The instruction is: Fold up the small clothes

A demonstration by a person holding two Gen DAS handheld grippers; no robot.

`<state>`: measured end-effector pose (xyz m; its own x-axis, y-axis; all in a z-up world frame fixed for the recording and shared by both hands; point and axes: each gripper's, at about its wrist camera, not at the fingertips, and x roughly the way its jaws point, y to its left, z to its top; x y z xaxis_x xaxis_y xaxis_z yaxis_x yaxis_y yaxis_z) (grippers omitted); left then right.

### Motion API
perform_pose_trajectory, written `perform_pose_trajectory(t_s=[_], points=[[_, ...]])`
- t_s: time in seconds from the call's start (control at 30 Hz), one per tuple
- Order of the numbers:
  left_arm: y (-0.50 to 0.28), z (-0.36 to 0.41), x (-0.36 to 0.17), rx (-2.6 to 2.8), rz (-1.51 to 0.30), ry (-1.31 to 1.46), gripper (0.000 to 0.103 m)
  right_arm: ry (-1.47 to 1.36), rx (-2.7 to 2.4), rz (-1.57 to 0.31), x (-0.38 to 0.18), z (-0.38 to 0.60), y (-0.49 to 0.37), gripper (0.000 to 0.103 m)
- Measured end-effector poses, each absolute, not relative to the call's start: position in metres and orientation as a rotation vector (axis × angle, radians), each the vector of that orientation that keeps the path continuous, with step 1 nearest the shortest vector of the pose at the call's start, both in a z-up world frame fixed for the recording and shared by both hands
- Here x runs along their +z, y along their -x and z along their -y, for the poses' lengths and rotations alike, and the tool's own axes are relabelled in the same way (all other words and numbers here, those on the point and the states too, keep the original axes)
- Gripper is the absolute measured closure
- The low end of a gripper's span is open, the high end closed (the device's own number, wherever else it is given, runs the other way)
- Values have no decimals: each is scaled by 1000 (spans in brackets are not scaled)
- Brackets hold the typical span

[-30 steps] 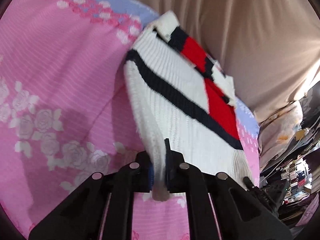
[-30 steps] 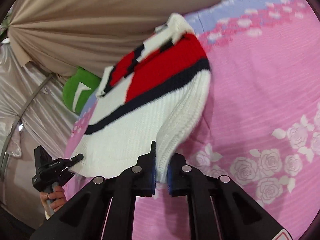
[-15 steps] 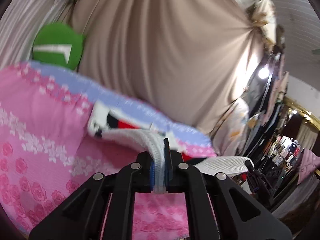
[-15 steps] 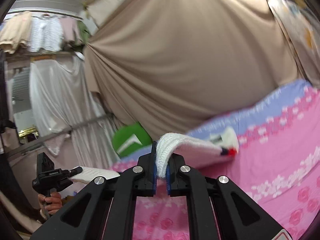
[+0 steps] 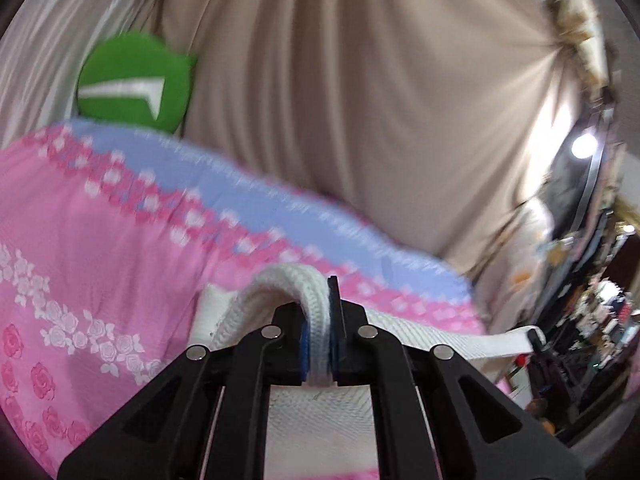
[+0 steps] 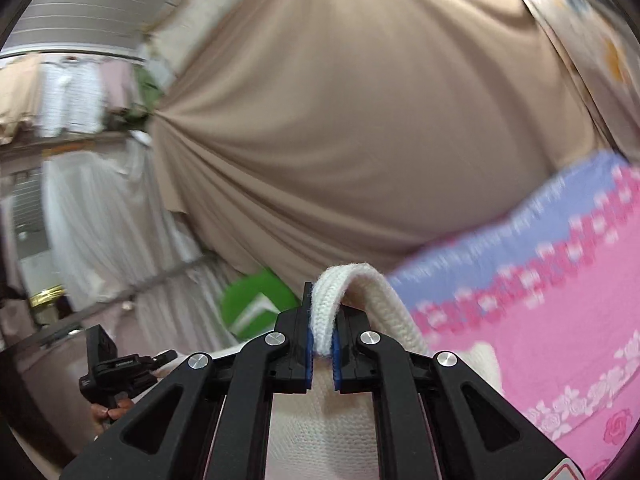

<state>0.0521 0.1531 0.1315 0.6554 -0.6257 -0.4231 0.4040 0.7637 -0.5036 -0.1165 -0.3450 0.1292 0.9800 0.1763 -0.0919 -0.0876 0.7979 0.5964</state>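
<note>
Two grippers, each pinched tight on a corner of the white knit sweater (image 5: 320,320): left gripper (image 5: 319,356) and right gripper (image 6: 320,344) both clamped on ribbed edge looped up between the blue pads. Below, sweater body spread out over the pink floral bedsheet (image 5: 100,248). Farther back, a green cushion (image 5: 134,80) against the beige curtain (image 6: 360,120).

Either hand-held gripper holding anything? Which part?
Both. Left hand-held gripper and right hand-held gripper each pinch a fold of the white knit sweater's ribbed edge.
</note>
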Motion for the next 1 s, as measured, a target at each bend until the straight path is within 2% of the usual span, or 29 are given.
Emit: perform_pose_trajectory(t_s=[0.13,0.23,0.4,0.57,0.63,0.67,0.7,0.73,0.8,0.87,1.0], points=[[-130,-113,70,-492,-812,355,97,-739,73,-319,81,367,45,97],[-167,-100,36,-446,-891,356,97,-784,21,-411,55,380,1,97],[-194,-89,3,-411,-962,341,95,-847,-49,-566,19,392,-35,97],[-197,-80,-4,-440,-925,310,90,-854,-96,-642,10,395,-42,97],[-191,-79,2,-462,-907,317,78,-878,-119,-554,16,398,-27,96],[-186,-81,9,-478,-882,331,74,-890,-139,-477,21,399,-13,92],[-179,-85,17,-479,-846,339,60,-883,-186,-415,27,401,-1,77],[-171,-88,26,-462,-797,338,36,-871,-246,-346,33,402,16,63],[-155,-96,44,-415,-702,322,13,-875,-266,-287,38,406,37,56],[-144,-98,57,-416,-673,281,13,-837,-242,-360,39,404,41,56],[-128,-97,54,-461,-751,238,13,-748,-166,-542,29,379,47,56]])
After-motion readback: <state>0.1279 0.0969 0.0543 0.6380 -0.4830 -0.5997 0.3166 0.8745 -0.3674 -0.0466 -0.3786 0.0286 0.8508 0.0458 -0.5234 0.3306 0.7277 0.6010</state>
